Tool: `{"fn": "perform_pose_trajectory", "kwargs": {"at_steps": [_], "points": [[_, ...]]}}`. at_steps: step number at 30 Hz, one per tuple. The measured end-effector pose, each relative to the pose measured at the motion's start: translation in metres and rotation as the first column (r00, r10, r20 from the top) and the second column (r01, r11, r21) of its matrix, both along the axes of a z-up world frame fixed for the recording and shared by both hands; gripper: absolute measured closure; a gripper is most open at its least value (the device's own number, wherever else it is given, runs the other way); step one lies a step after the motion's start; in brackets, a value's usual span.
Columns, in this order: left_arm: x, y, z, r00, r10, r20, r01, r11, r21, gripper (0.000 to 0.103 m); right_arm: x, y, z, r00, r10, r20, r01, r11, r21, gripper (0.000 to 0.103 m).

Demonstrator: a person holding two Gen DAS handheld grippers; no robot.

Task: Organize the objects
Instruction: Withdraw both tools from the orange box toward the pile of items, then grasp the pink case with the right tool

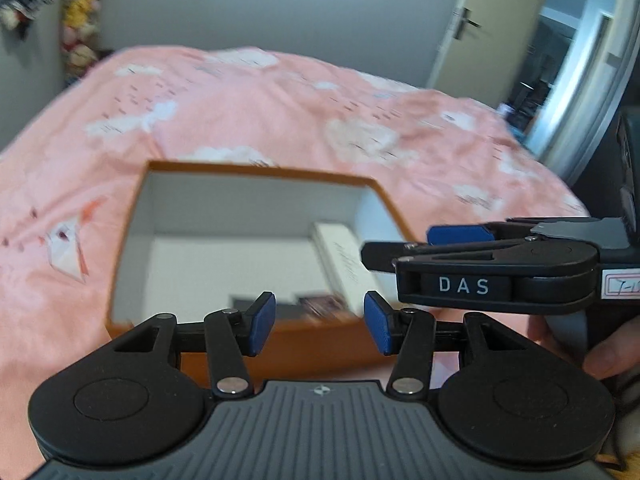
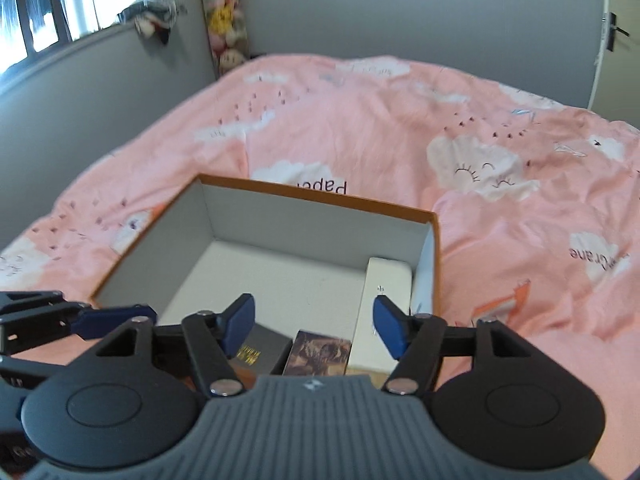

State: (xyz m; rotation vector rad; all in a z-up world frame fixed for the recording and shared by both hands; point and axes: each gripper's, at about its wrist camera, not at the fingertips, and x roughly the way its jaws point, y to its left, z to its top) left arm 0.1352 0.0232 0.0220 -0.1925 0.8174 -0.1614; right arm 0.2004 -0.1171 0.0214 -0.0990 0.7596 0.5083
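An orange cardboard box (image 1: 256, 172) with a white inside lies open on the pink bed; it also shows in the right wrist view (image 2: 320, 200). In it lie a long white box (image 2: 384, 308), a dark grey box with gold print (image 2: 264, 350) and a small brown picture box (image 2: 320, 352). My left gripper (image 1: 320, 322) is open and empty just above the box's near wall. My right gripper (image 2: 314, 326) is open and empty over the box's near end. The right gripper (image 1: 400, 248) shows from the side in the left wrist view, and the left gripper's fingers (image 2: 112, 320) show at the left of the right wrist view.
The pink bedspread with cloud prints (image 2: 400, 120) covers the bed all around the box. Grey walls, a window (image 2: 48, 8) at the left, a column of plush toys (image 2: 224, 12) in the corner and a door (image 1: 480, 20) at the right.
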Motion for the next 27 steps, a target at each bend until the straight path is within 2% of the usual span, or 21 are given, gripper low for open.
{"fn": "perform_pose_trajectory", "kwargs": {"at_steps": [3,6,12,20,23,25,27], "points": [[-0.023,0.001,-0.001,0.997,-0.056,-0.050,0.051,0.995,-0.087,0.045,-0.026,-0.016,0.000,1.000,-0.008,-0.005,0.008,1.000,0.024,0.035],[-0.043,0.000,-0.007,0.991,-0.099,-0.087,0.087,0.988,-0.131,0.046,-0.050,-0.033,-0.008,0.998,-0.041,-0.037,0.043,0.999,0.033,0.035],[-0.081,-0.002,-0.024,0.986,-0.100,-0.134,0.083,0.989,-0.126,0.049,-0.091,-0.064,-0.037,0.981,-0.109,-0.160,0.112,0.994,0.014,0.036],[-0.107,-0.013,-0.051,0.964,-0.130,-0.234,0.087,0.979,-0.186,0.051,-0.131,-0.085,-0.066,0.950,-0.146,-0.277,0.145,0.989,-0.025,0.037],[-0.114,-0.018,-0.050,0.963,-0.125,-0.238,0.089,0.983,-0.158,0.051,-0.134,-0.087,-0.077,0.934,-0.158,-0.321,0.160,0.987,-0.022,0.037],[-0.118,-0.022,-0.050,0.960,-0.122,-0.251,0.097,0.989,-0.111,0.051,-0.138,-0.082,-0.078,0.939,-0.127,-0.320,0.129,0.992,-0.016,0.039],[-0.119,-0.024,-0.053,0.956,-0.124,-0.267,0.101,0.990,-0.098,0.051,-0.140,-0.076,-0.077,0.946,-0.087,-0.311,0.089,0.996,-0.007,0.048]]}}
